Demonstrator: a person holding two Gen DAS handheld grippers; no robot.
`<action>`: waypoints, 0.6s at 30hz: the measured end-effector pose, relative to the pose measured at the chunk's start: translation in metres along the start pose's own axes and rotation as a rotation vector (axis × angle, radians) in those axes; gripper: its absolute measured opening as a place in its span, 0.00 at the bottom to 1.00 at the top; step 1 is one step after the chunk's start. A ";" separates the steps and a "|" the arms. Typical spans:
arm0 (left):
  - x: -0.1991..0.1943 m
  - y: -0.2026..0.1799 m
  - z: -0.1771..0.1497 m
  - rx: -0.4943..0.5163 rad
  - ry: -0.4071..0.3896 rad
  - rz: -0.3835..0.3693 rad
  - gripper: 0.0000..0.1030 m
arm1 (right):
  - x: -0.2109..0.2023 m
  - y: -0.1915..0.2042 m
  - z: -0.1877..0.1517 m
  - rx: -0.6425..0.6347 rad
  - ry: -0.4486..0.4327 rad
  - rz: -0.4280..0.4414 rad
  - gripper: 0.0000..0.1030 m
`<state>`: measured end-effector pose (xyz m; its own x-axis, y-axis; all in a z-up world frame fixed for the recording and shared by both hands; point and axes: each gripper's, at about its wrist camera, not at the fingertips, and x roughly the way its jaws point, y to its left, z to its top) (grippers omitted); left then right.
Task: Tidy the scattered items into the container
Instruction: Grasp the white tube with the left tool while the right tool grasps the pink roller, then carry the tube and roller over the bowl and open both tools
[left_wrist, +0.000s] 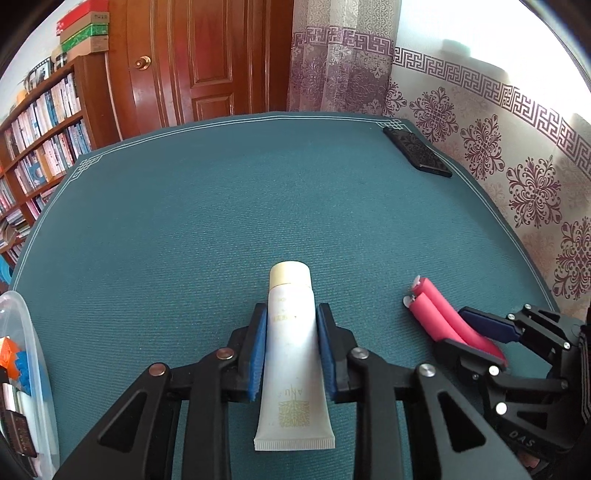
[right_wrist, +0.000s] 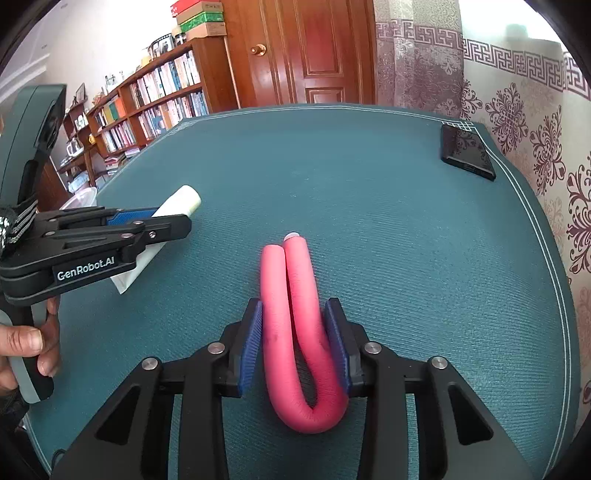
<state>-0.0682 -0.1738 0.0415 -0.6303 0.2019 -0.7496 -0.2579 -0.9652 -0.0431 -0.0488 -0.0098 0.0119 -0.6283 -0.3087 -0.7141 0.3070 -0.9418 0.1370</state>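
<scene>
The left gripper (left_wrist: 290, 347) has its jaws closed on a white tube (left_wrist: 291, 354), clamped at mid-body with the cap pointing forward, likely so it carries level. The right gripper (right_wrist: 293, 343) pinches a folded pink foam roller (right_wrist: 295, 317) across both legs, which keeps the bend from springing apart. Both things seem held just above the green table (left_wrist: 221, 206). The clear container (left_wrist: 26, 350) sits left of the left jaws, already holding items. A black phone (right_wrist: 467, 151) lies far ahead, near the table's corner.
</scene>
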 end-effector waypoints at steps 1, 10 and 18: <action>-0.003 0.001 -0.001 -0.001 -0.005 0.001 0.29 | -0.002 -0.001 0.000 0.013 -0.007 0.001 0.36; -0.031 0.018 -0.010 -0.014 -0.053 0.039 0.29 | -0.006 -0.013 0.003 0.088 -0.035 0.012 0.36; -0.052 0.035 -0.018 -0.016 -0.095 0.081 0.29 | -0.009 0.000 -0.001 0.105 -0.037 -0.004 0.36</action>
<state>-0.0309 -0.2208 0.0669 -0.7155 0.1377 -0.6849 -0.1926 -0.9813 0.0039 -0.0421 -0.0072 0.0174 -0.6560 -0.3076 -0.6893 0.2292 -0.9513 0.2063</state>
